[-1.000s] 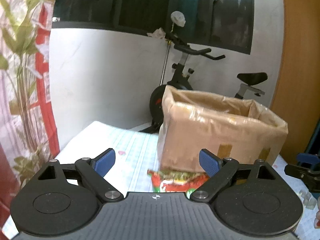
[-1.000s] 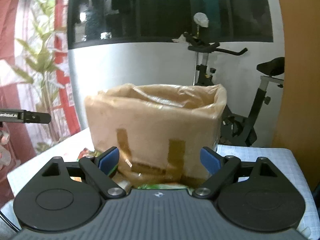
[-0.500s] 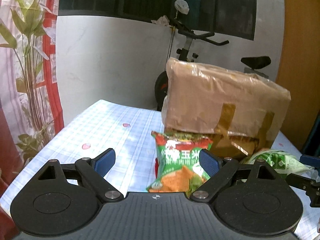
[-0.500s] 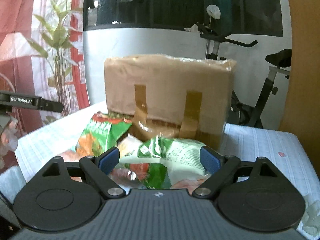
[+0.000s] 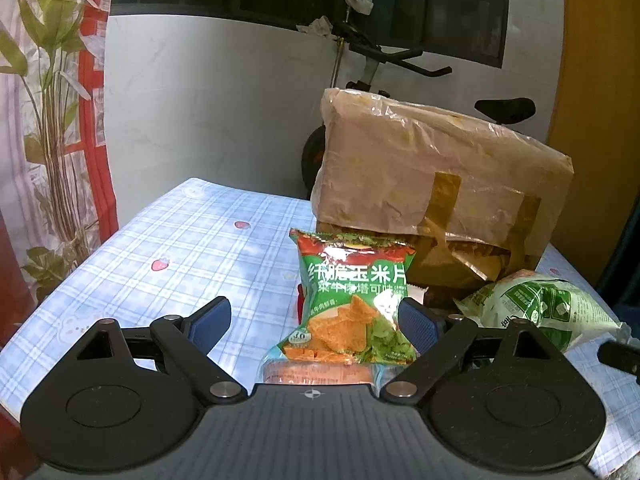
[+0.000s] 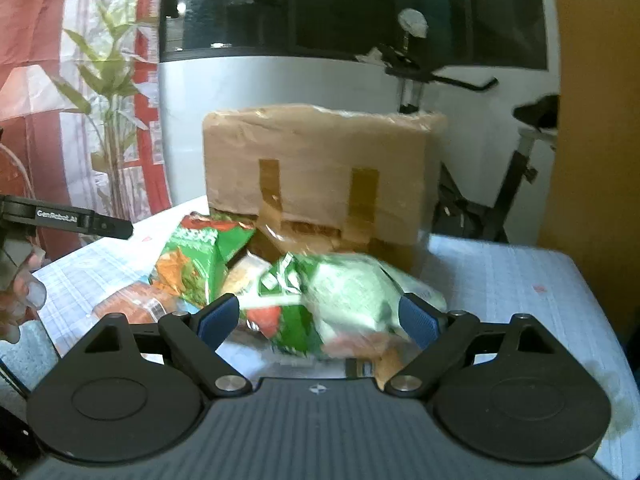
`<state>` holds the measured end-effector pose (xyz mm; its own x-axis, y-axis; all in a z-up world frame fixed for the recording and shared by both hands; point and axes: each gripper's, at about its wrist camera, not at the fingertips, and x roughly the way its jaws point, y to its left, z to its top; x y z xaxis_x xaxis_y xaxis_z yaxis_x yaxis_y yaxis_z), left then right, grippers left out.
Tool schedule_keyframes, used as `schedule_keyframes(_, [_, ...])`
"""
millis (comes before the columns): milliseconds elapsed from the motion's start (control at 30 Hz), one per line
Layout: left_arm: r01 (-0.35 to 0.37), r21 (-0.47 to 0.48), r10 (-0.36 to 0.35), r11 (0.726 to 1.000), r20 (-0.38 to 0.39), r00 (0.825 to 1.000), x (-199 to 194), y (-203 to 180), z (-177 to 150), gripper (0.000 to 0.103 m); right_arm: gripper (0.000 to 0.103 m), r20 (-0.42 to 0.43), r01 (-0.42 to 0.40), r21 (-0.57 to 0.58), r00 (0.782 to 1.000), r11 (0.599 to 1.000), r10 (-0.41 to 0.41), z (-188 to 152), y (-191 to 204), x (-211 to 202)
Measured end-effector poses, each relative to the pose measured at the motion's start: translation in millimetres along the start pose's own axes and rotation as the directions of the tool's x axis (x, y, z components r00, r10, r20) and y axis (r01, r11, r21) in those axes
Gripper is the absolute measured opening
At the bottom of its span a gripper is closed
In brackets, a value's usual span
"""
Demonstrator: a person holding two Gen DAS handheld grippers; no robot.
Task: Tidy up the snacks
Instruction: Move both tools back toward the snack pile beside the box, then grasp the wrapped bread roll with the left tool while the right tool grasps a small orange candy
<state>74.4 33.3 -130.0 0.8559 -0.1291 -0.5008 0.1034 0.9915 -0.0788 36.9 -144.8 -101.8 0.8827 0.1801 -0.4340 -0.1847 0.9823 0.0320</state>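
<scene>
Lying on the blue checked surface (image 5: 168,248), the green corn-chip packet with orange chips printed on it (image 5: 352,300) rests against the foot of the tape-wrapped brown cardboard box (image 5: 432,184). The left gripper (image 5: 316,320) has its jaws spread wide, and the packet sits at twelve o'clock from them, its long axis pointing straight away from the camera. The right gripper (image 6: 320,316) is also spread, holding nothing; a pale green and white snack bag (image 6: 344,292) lies at twelve o'clock between its blue pads, blurred. I judge each gripper is nearest to its own bag, so either could close first.
</scene>
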Motion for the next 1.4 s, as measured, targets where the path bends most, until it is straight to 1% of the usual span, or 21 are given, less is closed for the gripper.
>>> schedule_keyframes(67, [-0.002,-0.001,0.002,1.0,-0.013,1.0,3,0,-5,0.092,0.089,-0.042,0.017,0.025,0.999,1.0,-0.016,-12,-4,1])
schedule_keyframes(100, [-0.001,-0.005,0.001,1.0,-0.022,1.0,5,0,-7,0.092,0.088,-0.078,0.034,0.038,0.996,0.999,-0.031,-19,-5,4])
schedule_keyframes(233, [0.008,0.0,-0.008,1.0,-0.04,0.999,8,-3,-14,0.092,0.083,-0.222,0.105,0.099,0.972,0.989,-0.081,-46,-13,21])
schedule_keyframes(333, [0.008,0.011,-0.007,1.0,-0.049,0.999,9,-6,-18,0.092,0.081,-0.257,0.149,0.173,0.961,0.974,-0.101,-52,-21,31])
schedule_keyframes(367, [0.008,0.011,-0.007,1.0,-0.051,0.999,10,-6,-19,0.092,0.078,-0.264,0.162,0.205,0.959,0.965,-0.105,-51,-25,34])
schedule_keyframes(400, [0.007,0.01,-0.007,1.0,-0.054,0.999,10,-6,-20,0.092,0.073,-0.273,0.173,0.221,0.956,0.96,-0.11,-51,-27,37])
schedule_keyframes(433, [0.006,0.009,-0.005,1.0,-0.056,0.998,10,-5,-20,0.092,0.07,-0.289,0.186,0.227,0.95,0.956,-0.116,-50,-28,41])
schedule_keyframes(467, [0.004,0.008,-0.004,1.0,-0.058,0.998,10,-5,-21,0.092,0.062,-0.31,0.203,0.219,0.942,0.954,-0.129,-50,-27,44])
schedule_keyframes(500, [0.003,0.007,-0.002,1.0,-0.059,0.998,10,-5,-21,0.092,0.054,-0.327,0.217,0.195,0.934,0.956,-0.145,-49,-25,47])
schedule_keyframes(567, [0.001,0.003,0.0,1.0,-0.063,0.998,11,-4,-22,0.092,0.047,-0.344,0.258,0.102,0.915,0.961,-0.209,-49,-14,52])
schedule_keyframes(600, [0.002,0.0,-0.002,1.0,-0.067,0.998,11,-4,-23,0.092,0.044,-0.346,0.251,0.081,0.915,0.965,-0.209,-49,-9,52])
schedule_keyframes(667, [0.005,-0.006,-0.005,1.0,-0.075,0.997,12,-2,-24,0.092,0.044,-0.349,0.218,0.072,0.919,0.973,-0.18,-50,-1,52])
schedule_keyframes(733, [0.008,-0.015,-0.009,1.0,-0.087,0.996,14,-1,-25,0.092,0.044,-0.345,0.167,0.062,0.929,0.984,-0.136,-49,8,54])
schedule_keyframes(800, [0.012,-0.026,-0.014,1.0,-0.096,0.995,15,-1,-27,0.092,0.04,-0.338,0.126,0.029,0.935,0.992,-0.109,-50,20,57])
schedule_keyframes(867, [0.016,-0.028,-0.019,0.999,-0.102,0.995,15,-2,-29,0.092,0.04,-0.337,0.061,0.021,0.94,0.998,-0.05,-49,30,61])
schedule_keyframes(1000, [0.013,-0.018,-0.015,1.0,-0.112,0.994,15,-4,-32,0.092,0.04,-0.313,-0.023,-0.042,0.95,0.999,0.009,-46,50,75])
schedule_keyframes(1067, [0.012,-0.013,-0.014,1.0,-0.112,0.994,14,-4,-32,0.092,0.043,-0.302,-0.044,-0.029,0.953,0.999,0.033,-43,50,87])
schedule_keyframes(1133, [0.01,-0.008,-0.011,1.0,-0.113,0.994,13,-3,-33,0.092,0.043,-0.287,-0.041,-0.025,0.957,0.999,0.032,-41,51,94])
schedule_keyframes(1267, [0.003,-0.011,-0.004,1.0,-0.123,0.992,15,-2,-35,0.092,0.056,-0.267,-0.012,-0.04,0.964,0.999,0.0,-43,54,97])
schedule_keyframes(1400, [0.003,-0.009,-0.004,1.0,-0.13,0.991,17,-4,-36,0.092,0.056,-0.226,0.023,-0.07,0.973,0.997,-0.038,-49,57,88])
